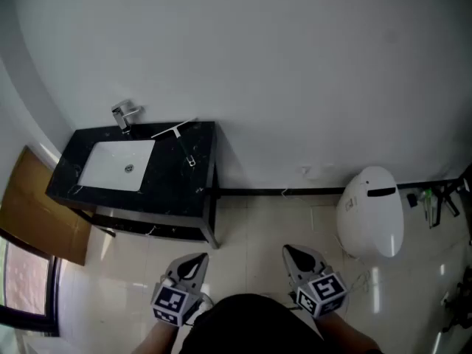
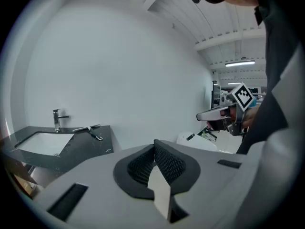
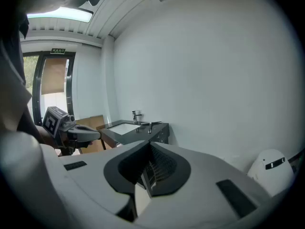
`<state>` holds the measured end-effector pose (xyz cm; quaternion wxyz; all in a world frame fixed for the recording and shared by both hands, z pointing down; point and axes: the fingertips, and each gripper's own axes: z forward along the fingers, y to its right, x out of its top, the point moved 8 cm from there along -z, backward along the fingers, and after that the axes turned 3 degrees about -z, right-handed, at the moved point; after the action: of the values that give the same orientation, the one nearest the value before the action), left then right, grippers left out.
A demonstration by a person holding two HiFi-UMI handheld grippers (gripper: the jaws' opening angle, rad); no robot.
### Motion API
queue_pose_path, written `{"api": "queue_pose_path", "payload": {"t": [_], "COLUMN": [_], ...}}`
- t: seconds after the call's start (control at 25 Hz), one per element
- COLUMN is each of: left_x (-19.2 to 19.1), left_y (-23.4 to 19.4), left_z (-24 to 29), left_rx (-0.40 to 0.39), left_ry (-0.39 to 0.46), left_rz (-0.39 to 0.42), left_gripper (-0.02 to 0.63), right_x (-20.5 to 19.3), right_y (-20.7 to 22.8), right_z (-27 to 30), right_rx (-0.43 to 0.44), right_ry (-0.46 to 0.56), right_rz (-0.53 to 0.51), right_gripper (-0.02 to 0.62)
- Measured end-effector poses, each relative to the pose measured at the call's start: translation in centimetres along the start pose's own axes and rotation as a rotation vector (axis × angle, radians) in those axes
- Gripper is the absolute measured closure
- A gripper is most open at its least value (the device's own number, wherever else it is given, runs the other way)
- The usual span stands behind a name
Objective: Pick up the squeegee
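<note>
The squeegee (image 1: 177, 133) lies on the black vanity counter (image 1: 173, 186), to the right of the white basin, its pale blade near the wall and its dark handle pointing toward me. It also shows small and far off in the left gripper view, squeegee (image 2: 90, 129), and in the right gripper view, squeegee (image 3: 150, 125). My left gripper (image 1: 198, 260) and right gripper (image 1: 291, 253) hover low in the head view, well short of the counter. Both sets of jaws are shut with nothing between them. Each gripper also sees the other: right gripper (image 2: 205, 116), left gripper (image 3: 90, 135).
A chrome faucet (image 1: 124, 114) stands behind the white basin (image 1: 118, 164). A white toilet (image 1: 372, 212) sits at the right by the wall, with a black rail (image 1: 280, 192) along the wall's base. A brown panel (image 1: 37, 212) leans left of the vanity.
</note>
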<state>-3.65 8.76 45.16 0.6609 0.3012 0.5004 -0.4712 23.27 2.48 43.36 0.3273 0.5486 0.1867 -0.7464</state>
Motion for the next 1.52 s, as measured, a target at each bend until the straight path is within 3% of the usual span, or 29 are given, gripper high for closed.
{"api": "queue_pose_path", "payload": {"t": [0.32,0.64,1.0,1.2,1.52], "left_x": [1.1,2.1,3.0,3.4,4.4], "left_y": [3.2,1.6,-7.9,-15.2,-26.1], "left_z": [2.3,2.8,5.0,5.2,3.8], "left_rx": [0.025,0.056,0.042,0.050,0.093], "left_ry": [0.020,0.038,0.080,0.084,0.055], "left_rz": [0.017,0.011,-0.017,-0.051,-0.067], "left_gripper": [0.604,0.604,0.604,0.604,0.604], "right_x": [-0.9,0.5,4.3,7.1,11.3], "right_y": [3.6,3.8,1.6,-0.4,-3.1], "right_z": [-1.6,1.3,11.9,21.2,37.7], "right_rx": [0.016,0.037,0.069,0.064,0.045], "right_ry": [-0.019,-0.027,-0.069,-0.109,-0.153], "right_rz": [0.005,-0.028,-0.094,-0.109,-0.172], "right_gripper": [0.586,0.549,0.485,0.423,0.397]}}
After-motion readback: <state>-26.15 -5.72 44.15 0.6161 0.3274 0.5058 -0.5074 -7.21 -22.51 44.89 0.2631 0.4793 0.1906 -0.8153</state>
